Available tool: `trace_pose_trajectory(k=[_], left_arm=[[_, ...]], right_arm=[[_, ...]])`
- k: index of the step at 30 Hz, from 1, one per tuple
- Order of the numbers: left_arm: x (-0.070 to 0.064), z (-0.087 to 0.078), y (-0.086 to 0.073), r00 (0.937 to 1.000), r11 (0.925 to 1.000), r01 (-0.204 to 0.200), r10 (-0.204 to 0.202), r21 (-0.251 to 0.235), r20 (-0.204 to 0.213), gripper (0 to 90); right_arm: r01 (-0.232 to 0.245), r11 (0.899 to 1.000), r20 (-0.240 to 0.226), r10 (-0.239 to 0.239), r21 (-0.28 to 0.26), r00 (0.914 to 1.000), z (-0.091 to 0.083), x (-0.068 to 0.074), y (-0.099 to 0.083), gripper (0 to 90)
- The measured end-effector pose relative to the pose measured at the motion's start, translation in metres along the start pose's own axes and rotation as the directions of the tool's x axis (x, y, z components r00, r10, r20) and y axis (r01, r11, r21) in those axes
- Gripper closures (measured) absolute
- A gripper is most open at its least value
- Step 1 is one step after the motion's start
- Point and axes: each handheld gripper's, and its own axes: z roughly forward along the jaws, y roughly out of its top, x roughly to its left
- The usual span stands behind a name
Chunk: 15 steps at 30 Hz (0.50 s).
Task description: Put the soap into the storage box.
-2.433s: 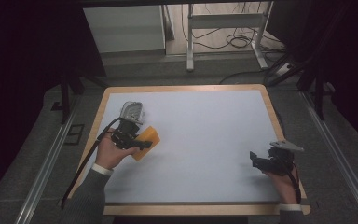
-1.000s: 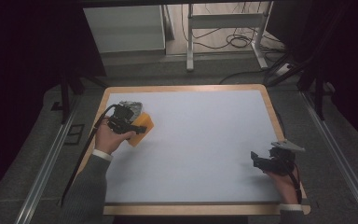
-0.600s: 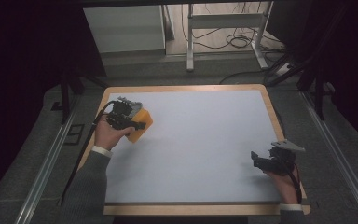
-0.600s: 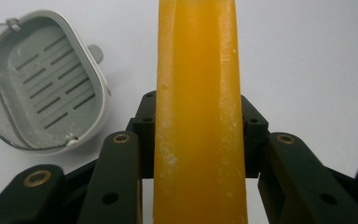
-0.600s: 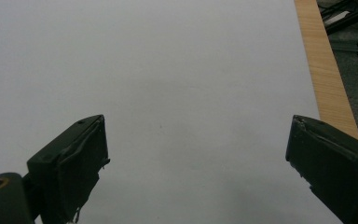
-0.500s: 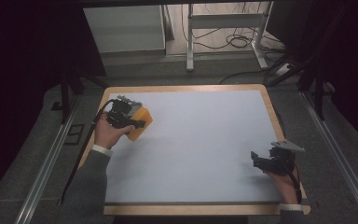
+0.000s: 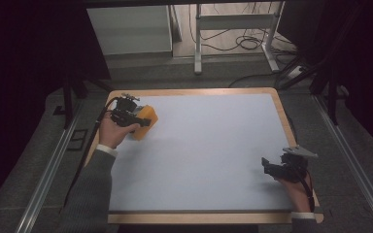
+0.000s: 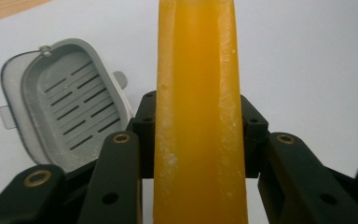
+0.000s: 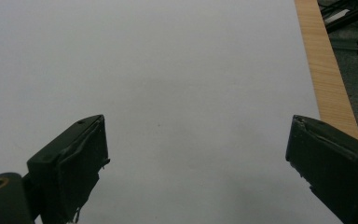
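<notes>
Toward ten o'clock on the white table (image 7: 209,155), close to its far left corner, the left gripper (image 7: 143,122) is clamped on one orange bar of soap (image 7: 144,121); the left gripper view shows the two black jaws pressing the bar (image 8: 198,112) on both narrow sides, and the bar stands on edge between them. No brand, label or other writing can be read on the soap or on anything else. One grey soap dish (image 8: 63,100) with drain slots lies on the table at about ten o'clock from the bar in the left gripper view, just beside the jaws, and its inside is bare. At about four o'clock on the table, near the wooden rim, the right gripper (image 7: 270,168) rests low with its jaws spread wide and nothing between them; the right gripper view shows white surface between the jaws and the wooden edge (image 9: 328,79) at one o'clock. Between the two grippers the whole middle of the table is free room. The count is one soap, one dish, two grippers.
</notes>
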Motion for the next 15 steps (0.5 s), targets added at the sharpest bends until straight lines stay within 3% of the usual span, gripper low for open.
trace_pose_trajectory(k=[5,15], left_arm=[[0.011,0.002,0.004,0.9994,0.9995,0.033,-0.033,-0.003,0.008,61.3],[0.027,0.007,0.009,0.9969,0.9971,0.076,-0.076,0.002,-0.021,61.3]], right_arm=[[-0.002,1.0,0.002,0.002,0.0,1.0,0.001,0.0,0.0,5.6],[-0.001,1.0,0.004,0.001,0.001,1.0,0.001,0.0,0.0,5.6]])
